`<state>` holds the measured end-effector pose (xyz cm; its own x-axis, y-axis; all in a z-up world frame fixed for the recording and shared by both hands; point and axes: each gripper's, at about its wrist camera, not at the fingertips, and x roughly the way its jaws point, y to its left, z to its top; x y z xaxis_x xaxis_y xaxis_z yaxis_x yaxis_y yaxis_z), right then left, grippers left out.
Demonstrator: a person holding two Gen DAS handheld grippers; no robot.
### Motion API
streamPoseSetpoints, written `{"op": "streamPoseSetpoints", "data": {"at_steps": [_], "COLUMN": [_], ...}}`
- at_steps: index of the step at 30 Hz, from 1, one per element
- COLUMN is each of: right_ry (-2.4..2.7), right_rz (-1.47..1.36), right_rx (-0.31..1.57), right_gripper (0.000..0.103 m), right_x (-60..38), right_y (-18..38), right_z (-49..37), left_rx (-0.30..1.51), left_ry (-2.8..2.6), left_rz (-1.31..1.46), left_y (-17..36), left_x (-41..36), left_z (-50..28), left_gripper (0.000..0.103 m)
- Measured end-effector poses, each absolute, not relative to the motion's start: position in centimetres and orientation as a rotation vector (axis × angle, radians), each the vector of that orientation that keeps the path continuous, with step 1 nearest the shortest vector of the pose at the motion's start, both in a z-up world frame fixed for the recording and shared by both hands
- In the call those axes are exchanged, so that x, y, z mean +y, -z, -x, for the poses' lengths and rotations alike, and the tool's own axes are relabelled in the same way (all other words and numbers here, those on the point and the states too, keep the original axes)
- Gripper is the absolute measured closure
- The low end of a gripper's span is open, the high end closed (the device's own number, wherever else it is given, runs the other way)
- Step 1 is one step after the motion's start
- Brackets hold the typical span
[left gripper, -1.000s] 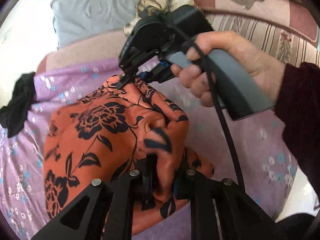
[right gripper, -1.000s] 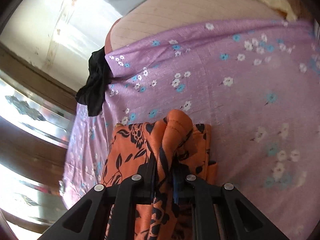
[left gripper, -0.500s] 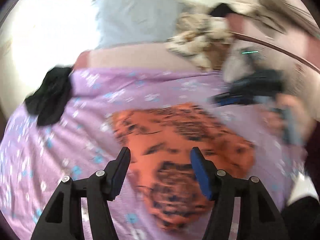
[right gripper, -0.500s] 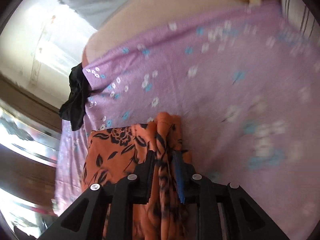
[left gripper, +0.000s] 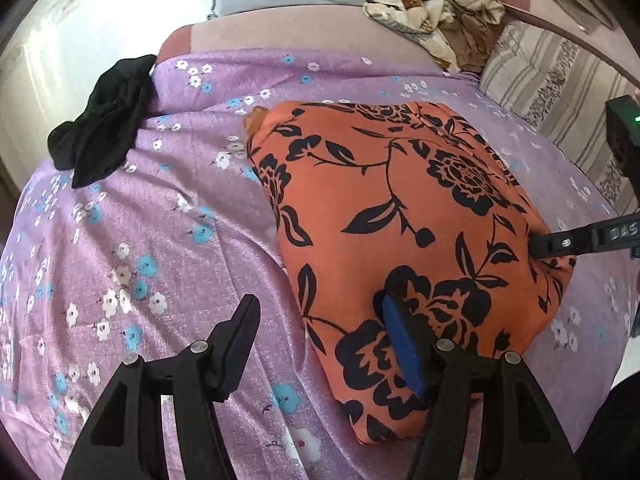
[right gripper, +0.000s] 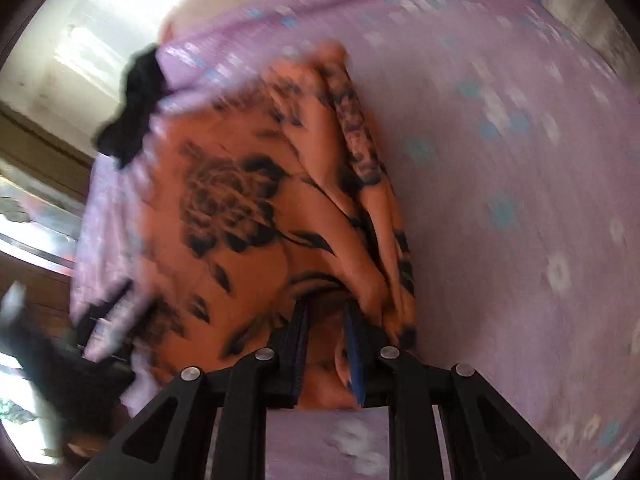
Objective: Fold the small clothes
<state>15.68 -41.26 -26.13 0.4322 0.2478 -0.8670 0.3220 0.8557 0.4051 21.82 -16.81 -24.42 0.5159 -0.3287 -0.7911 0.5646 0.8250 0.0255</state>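
The left tongs (left gripper: 320, 344) are seen wide open, and nothing is held between them; their jaws have just been opening. One blue-padded finger (left gripper: 404, 352) lies over the near edge of the orange floral garment (left gripper: 400, 208), the other one is over the purple flowered sheet (left gripper: 160, 240). The right tongs (right gripper: 326, 344) are closed to a narrow gap, and a fold of the same garment is pinched between them at its edge; in the left view they are seen at the garment's right side (left gripper: 560, 242). One orange garment is spread on the sheet of the bed. One black cloth (left gripper: 104, 120) is lying at the sheet's far left corner, and one pile of crumpled patterned clothes (left gripper: 436, 4) is beyond. The right wrist view is blurred, so the fold is hard to make out
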Motion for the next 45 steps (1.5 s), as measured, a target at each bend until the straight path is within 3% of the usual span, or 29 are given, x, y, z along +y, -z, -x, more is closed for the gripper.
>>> {"op": "streamPoseSetpoints", "data": {"at_steps": [8,14,16,26,32,45], "right_ry": [0.115,0.232,0.228,0.042,-0.002,-0.009], "right_rz": [-0.495,-0.517,-0.546,-0.525,-0.477,-0.626], "right_rx": [1.042,1.08,1.118,1.006,1.099,0.993], "right_gripper": [0.082,0.082,0.082,0.08,0.08,0.079], "right_x": [-41.7,-43.0,-43.2,-39.1,-35.7,-39.1], "right_y": [21.2,25.2,27.0,22.8,26.5,23.8], "right_z": [-22.3,-30.5,-31.7,-33.1,-36.2,-29.5], "left_rx": [0.898,0.91,0.914,0.904,0.905,0.906], "left_ry": [0.517,0.513,0.515,0.505,0.503,0.504], "left_rz": [-0.258,-0.238,-0.231,-0.236,-0.232,-0.231], "left_y": [25.2,25.7,25.8,25.9,26.0,26.0], "left_x": [-16.5,-16.7,-16.8,-17.0,-16.9,-16.8], "left_z": [-22.9,-23.6,-23.8,-23.7,-23.9,-23.9], "left_gripper": [0.021,0.013,0.012,0.01,0.009,0.009]}}
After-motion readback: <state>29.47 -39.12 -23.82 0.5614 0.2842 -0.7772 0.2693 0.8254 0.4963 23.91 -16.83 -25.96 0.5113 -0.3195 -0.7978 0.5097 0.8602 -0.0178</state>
